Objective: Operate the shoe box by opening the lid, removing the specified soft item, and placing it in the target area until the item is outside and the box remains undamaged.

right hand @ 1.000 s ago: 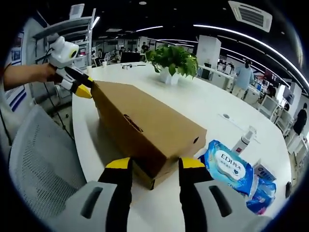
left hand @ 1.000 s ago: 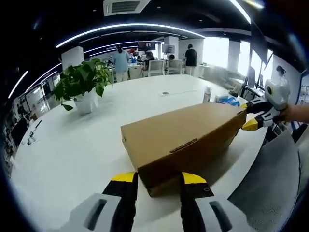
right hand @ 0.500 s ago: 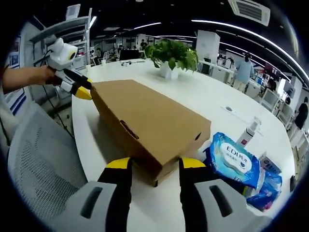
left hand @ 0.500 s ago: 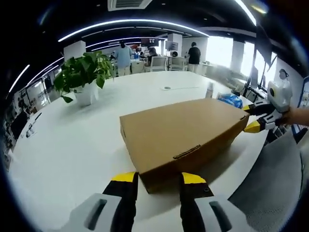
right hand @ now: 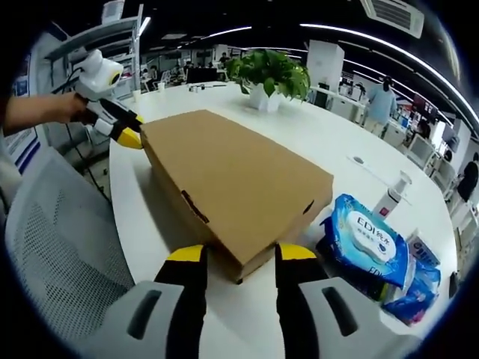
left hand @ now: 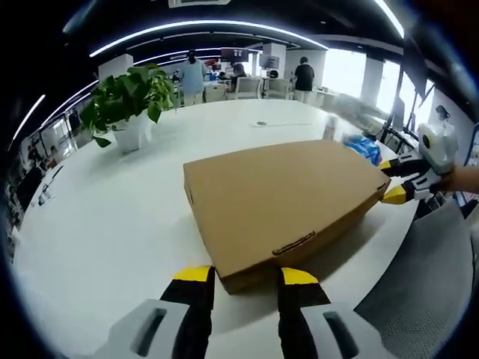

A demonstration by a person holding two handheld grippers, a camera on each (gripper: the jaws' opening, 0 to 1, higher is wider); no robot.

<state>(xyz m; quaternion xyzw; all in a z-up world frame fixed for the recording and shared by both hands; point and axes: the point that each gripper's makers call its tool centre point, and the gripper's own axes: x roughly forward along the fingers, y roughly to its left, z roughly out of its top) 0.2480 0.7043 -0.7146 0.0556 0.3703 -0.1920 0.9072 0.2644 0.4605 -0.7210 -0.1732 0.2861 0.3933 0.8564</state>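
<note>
A closed brown cardboard shoe box [left hand: 284, 198] lies on the white table [left hand: 97, 224], its lid down, with a slot tab on the near side. My left gripper [left hand: 245, 277] stands open, and the box's near corner sits between its yellow-tipped jaws. At the opposite end my right gripper [right hand: 241, 256] is also open around the other corner of the box [right hand: 232, 176]. From the right gripper view, the left gripper [right hand: 122, 129] is at the far corner, held by a hand. The left gripper view has the right gripper [left hand: 391, 181] at the box's far right corner. The soft item is hidden.
A potted plant [left hand: 127, 112] stands on the table beyond the box. Blue wet-wipe packs [right hand: 370, 243] and a spray bottle [right hand: 391, 200] lie beside the box's right end. A grey mesh chair [right hand: 52, 247] stands at the table's edge. People stand far back.
Both views now look down more onto the lid, and the box sits lower and flatter on the table. The jaw gaps are unchanged.
</note>
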